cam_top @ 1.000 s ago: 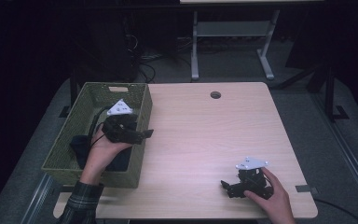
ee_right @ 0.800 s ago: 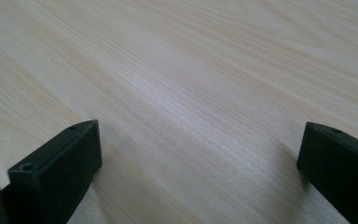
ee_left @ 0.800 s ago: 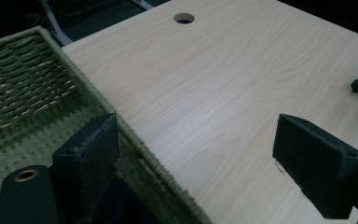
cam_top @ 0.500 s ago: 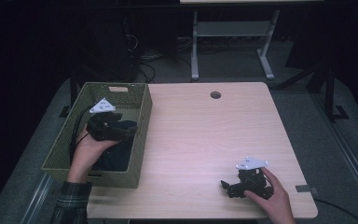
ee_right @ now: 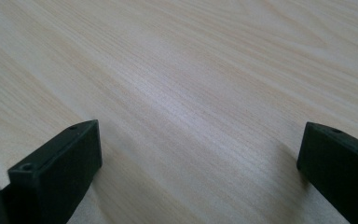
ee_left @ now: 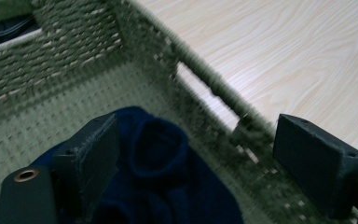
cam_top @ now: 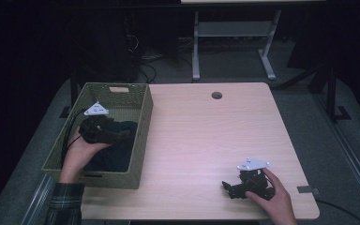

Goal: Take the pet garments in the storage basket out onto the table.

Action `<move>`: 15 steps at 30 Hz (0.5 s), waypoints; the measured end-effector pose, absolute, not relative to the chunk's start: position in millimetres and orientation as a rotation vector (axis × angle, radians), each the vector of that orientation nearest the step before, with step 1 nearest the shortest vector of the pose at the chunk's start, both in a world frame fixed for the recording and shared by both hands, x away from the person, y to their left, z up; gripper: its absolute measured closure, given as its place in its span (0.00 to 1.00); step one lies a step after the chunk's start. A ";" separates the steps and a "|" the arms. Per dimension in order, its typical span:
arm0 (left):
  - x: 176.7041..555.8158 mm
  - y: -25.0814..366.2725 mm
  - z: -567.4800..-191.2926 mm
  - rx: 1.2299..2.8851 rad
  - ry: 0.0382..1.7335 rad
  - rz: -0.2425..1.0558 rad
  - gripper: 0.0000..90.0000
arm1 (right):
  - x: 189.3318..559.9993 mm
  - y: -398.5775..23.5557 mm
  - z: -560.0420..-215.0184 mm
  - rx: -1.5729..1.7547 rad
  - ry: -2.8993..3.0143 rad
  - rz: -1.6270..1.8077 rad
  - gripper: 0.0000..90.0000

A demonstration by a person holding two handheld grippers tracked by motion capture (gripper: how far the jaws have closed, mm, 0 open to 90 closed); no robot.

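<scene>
A green woven basket (cam_top: 140, 123) stands on the left part of the wooden table (cam_top: 206, 140). Dark blue cloth (cam_top: 117, 150) lies bunched inside it, also the dark blue cloth (ee_left: 163, 154) in the left gripper view. My left gripper (cam_top: 122, 137) hovers inside the basket just above the cloth, open, its jaws straddling the cloth and the basket's right wall (ee_left: 214, 88). My right gripper (cam_top: 226, 186) rests low at the table's front right, held by a hand, open over bare wood (ee_right: 191, 102) with nothing between the jaws.
A round cable hole (cam_top: 216, 95) sits near the table's far edge. Beyond the table stand a metal frame (cam_top: 234, 37) and cables on the dark floor. A strip of tape (cam_top: 305, 189) marks the front right corner.
My left gripper has moved from the basket's right rim leftward and down into the basket, over the blue cloth. The right gripper has stayed put.
</scene>
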State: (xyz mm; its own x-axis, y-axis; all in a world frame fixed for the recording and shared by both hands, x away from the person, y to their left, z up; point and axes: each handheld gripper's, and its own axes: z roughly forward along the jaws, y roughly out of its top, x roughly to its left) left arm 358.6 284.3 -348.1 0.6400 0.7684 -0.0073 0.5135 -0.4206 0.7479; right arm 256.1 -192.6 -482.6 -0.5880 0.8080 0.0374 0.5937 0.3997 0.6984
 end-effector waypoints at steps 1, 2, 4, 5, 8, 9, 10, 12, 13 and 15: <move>358.9 285.8 -349.4 2.117 0.999 0.435 0.16 | 256.1 -192.5 -482.6 1.221 2.354 0.986 0.00; 359.5 287.4 -350.4 2.125 0.998 0.434 0.16 | 256.1 -192.5 -482.6 1.221 2.354 0.986 0.00; 359.8 290.1 -352.5 2.126 1.011 0.434 0.16 | 256.1 -192.6 -482.6 1.221 2.354 0.985 0.00; 359.7 291.6 -353.3 2.124 1.018 0.430 0.16 | 256.1 -192.6 -482.6 1.220 2.354 0.985 0.00; 360.2 297.3 -355.4 2.127 1.023 0.436 0.16 | 256.0 -192.6 -482.5 1.221 2.354 0.985 0.00; 360.3 299.8 -356.6 2.129 1.032 0.434 0.16 | 256.0 -192.6 -482.5 1.221 2.354 0.985 0.00; 360.9 303.9 -359.4 2.140 1.031 0.442 0.16 | 256.1 -192.6 -482.6 1.220 2.354 0.986 0.00; 361.1 305.7 -360.7 2.152 1.032 0.445 0.16 | 256.1 -192.6 -482.5 1.221 2.354 0.985 0.00; 361.4 307.5 -362.1 2.162 1.031 0.447 0.16 | 256.1 -192.6 -482.6 1.221 2.354 0.985 0.00; 362.5 311.8 -366.8 2.181 1.045 0.447 0.16 | 256.0 -192.5 -482.5 1.221 2.354 0.985 0.00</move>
